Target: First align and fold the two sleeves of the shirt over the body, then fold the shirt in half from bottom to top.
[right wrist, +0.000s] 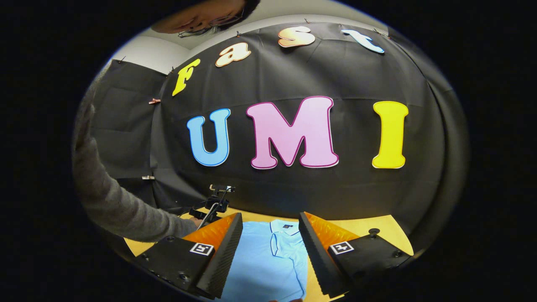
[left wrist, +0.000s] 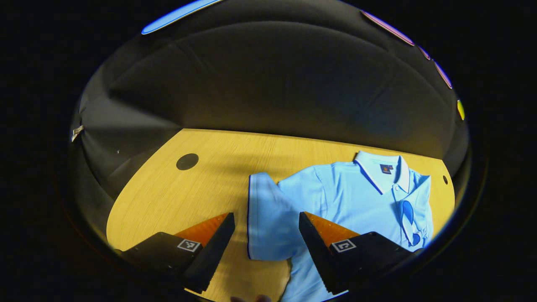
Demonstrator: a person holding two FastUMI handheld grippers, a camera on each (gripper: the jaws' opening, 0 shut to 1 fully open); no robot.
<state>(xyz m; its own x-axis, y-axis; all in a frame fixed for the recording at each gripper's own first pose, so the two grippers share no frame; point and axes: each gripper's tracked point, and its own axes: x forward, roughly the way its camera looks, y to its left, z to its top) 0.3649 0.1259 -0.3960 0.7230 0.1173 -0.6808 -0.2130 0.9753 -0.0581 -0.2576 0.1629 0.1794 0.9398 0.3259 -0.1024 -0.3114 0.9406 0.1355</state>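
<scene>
Hovering with both pairs of jaws apart and empty, we see the shirt [left wrist: 348, 197] flat on the table [left wrist: 201, 184], its unfolded sleeve [left wrist: 268, 218] lying lengthwise straight between the left gripper [left wrist: 266, 251], nearer than the right gripper [right wrist: 270, 260].

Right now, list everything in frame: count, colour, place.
polo shirt: 1, light blue with white collar, flat on the table, one sleeve already folded over the chest, the other still spread out to the side
table: 1, light wood, under the shirt, dark round spot near its far edge
booth wall: 1, black cloth, behind the table
sleeve: 1, grey, person's arm reaching in at the table's edge in the right gripper view
left gripper: 1, jaws open, over the spread sleeve's edge
right gripper: 1, jaws open, above the shirt
</scene>
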